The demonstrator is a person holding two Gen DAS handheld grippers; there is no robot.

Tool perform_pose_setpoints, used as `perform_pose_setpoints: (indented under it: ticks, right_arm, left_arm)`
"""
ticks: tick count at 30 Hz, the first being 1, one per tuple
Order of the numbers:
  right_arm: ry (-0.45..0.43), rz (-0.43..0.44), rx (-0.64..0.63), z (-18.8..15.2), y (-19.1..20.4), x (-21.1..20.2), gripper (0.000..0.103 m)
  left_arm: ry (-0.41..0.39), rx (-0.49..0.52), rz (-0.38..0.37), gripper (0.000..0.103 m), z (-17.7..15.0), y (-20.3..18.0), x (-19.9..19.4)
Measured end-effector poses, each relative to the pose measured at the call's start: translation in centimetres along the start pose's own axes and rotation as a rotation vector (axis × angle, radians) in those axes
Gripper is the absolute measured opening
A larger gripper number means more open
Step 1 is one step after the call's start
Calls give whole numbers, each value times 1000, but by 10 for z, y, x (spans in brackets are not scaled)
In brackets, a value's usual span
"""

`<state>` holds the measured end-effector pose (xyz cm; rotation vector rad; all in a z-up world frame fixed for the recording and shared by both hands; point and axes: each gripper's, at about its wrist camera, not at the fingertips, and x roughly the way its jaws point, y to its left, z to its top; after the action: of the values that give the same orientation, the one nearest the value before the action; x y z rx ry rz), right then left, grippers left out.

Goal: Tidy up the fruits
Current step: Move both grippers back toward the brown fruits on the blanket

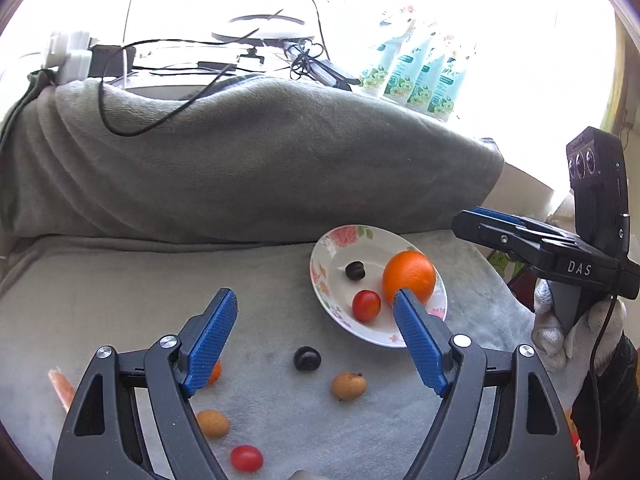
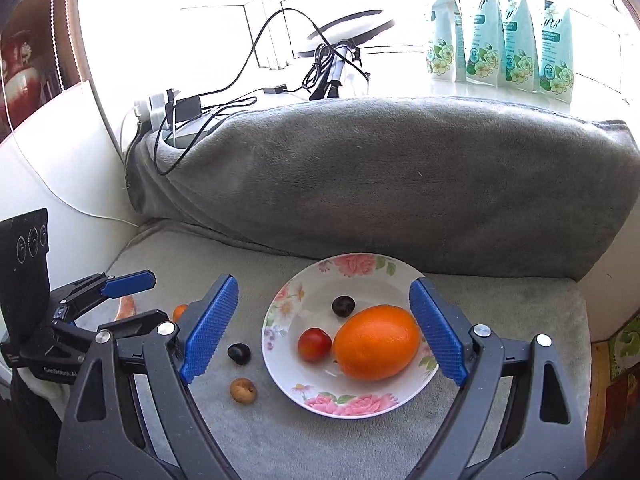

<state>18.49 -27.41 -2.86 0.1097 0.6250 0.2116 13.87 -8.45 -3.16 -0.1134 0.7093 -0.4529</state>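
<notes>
Strong daylight from window (image 2: 208, 20) behind blew out background to white. Foreground evenly lit, sharp, soft shadows. Fisheye bending and dark vignette at edges.

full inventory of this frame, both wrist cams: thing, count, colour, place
plate: 1, white with pink flowers, on the grey blanket
orange: 1, orange, on plate
cherry tomato: 1, red, on plate left of orange
dark fruit: 1, near black, on plate behind tomato
dark fruit on blanket: 1, near black, left of plate
brown fruits: 2, tan, on blanket
second tomato: 1, red, blanket, near edge
small orange fruit: 1, partly hidden
blanket: 1, grey
pouches: 4, pale teal, windowsill
left gripper: open, empty
right gripper: open, empty
gloved hand: white
</notes>
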Motion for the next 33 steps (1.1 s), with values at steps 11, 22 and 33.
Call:
perform_pose_setpoints:
  ticks: [11,22,33]
  right_arm:
    - [1,60,-72,-27,45,-13,90]
    - [55,67,-89,-61,63,-6,90]
    - [167,106,-81,-94,72,22,69]
  left_arm:
    - [-32,-63,86,75,-14,51,-39]
    - [106,-109,69,55,-57,68,-20]
    - [208,-94,64,41,-79,64,0]
